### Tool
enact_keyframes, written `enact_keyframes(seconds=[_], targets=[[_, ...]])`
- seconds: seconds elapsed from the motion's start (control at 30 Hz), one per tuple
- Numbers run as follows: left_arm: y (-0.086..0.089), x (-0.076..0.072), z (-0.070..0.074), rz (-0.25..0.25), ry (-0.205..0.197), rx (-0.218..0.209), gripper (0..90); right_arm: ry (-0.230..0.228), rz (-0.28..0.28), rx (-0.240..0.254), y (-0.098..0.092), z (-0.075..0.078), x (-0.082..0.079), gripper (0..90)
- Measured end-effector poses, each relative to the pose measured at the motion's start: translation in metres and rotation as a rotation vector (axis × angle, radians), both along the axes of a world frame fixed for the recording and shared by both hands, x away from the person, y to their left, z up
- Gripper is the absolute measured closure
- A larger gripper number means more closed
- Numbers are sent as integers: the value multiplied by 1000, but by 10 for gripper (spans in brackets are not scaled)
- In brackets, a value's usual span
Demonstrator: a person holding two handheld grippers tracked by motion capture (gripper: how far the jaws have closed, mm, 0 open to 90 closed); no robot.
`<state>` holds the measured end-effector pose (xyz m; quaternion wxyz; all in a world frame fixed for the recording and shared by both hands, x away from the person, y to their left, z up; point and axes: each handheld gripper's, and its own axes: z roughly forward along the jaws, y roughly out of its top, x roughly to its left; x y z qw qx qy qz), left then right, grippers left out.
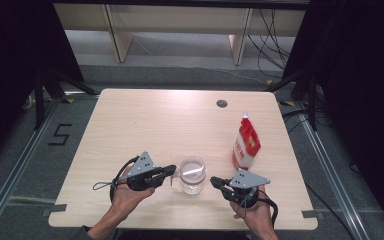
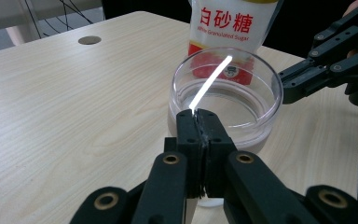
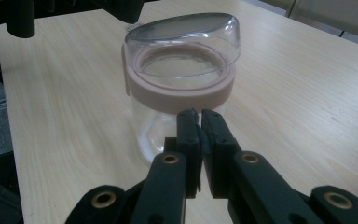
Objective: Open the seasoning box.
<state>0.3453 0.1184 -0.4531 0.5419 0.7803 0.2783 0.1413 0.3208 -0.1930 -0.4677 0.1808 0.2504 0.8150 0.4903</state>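
**Jar lid still on, both grippers closed beside it**

At the left, left gripper (image 1: pixel 171 171) with jaws pressed together on nothing, tips just beside the jar's near-left rim. In the left gripper view, closed tips against the clear lid's edge; a bright streak across the lid, probably a light reflection.

At the centre of the table's near edge, the jar (image 1: pixel 192 175): clear glass, pink collar, clear domed lid (image 3: pixel 182 44) seated on top, slightly tilted in the right gripper view.

To its right, right gripper (image 1: pixel 214 181), jaws likewise shut and empty, tips close to the jar wall, seemingly not touching.

Farther right, standing apart, a sugar bag (image 1: pixel 245 143).

Judged step: approach to lid removal. Next: opening one pair of jaws to brace the jar, the other to take the lid.
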Motion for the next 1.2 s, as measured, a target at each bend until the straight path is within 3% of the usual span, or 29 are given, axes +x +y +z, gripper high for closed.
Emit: enact_keyframes(seconds=[0.17, 0.53, 0.57, 0.6, 0.67, 0.73, 0.77, 0.8, 0.87, 0.9, 0.93, 0.97, 1.1, 1.2], targets=[[0, 0, 0, -6, -4, 5, 877, -22, 20, 1, 4, 1, 2, 866], [1, 1, 0, -17, -13, 10, 877, -15, 14, 13, 12, 4, 7, 867], [0, 0, -1, -1, 13, -10, 876, -19, 20, 12, 13, 5, 9, 867], [0, 0, -1, -1, 13, -10, 876, -19, 20, 12, 13, 5, 9, 867], [1, 1, 0, -20, -7, 3, 873, -21, 17, 18, 16, 4, 10, 867], [1, 0, 1, -12, 8, 3, 845, -18, 27, 11, 16, 5, 10, 870], [2, 1, 1, -22, 4, -10, 812, -18, 14, 10, 16, 5, 10, 870], [3, 0, 2, -14, 18, -53, 758, -4, 14, 19, 18, 5, 9, 870], [6, -1, 4, -13, 31, -72, 690, -13, 20, 22, 18, 5, 11, 870], [6, -1, 4, -13, 31, -72, 662, -13, 20, 22, 18, 5, 11, 870], [8, -2, 6, -23, 25, -67, 662, -47, 24, 16, 18, 5, 12, 870], [9, -3, 6, -27, 25, -69, 622, -19, 21, 18, 19, 6, 11, 870], [15, -6, 7, -2, 48, -70, 508, -29, 21, 28, 20, 8, 11, 870], [18, -7, 5, -17, 42, -34, 428, -24, 28, 33, 20, 10, 10, 870]])
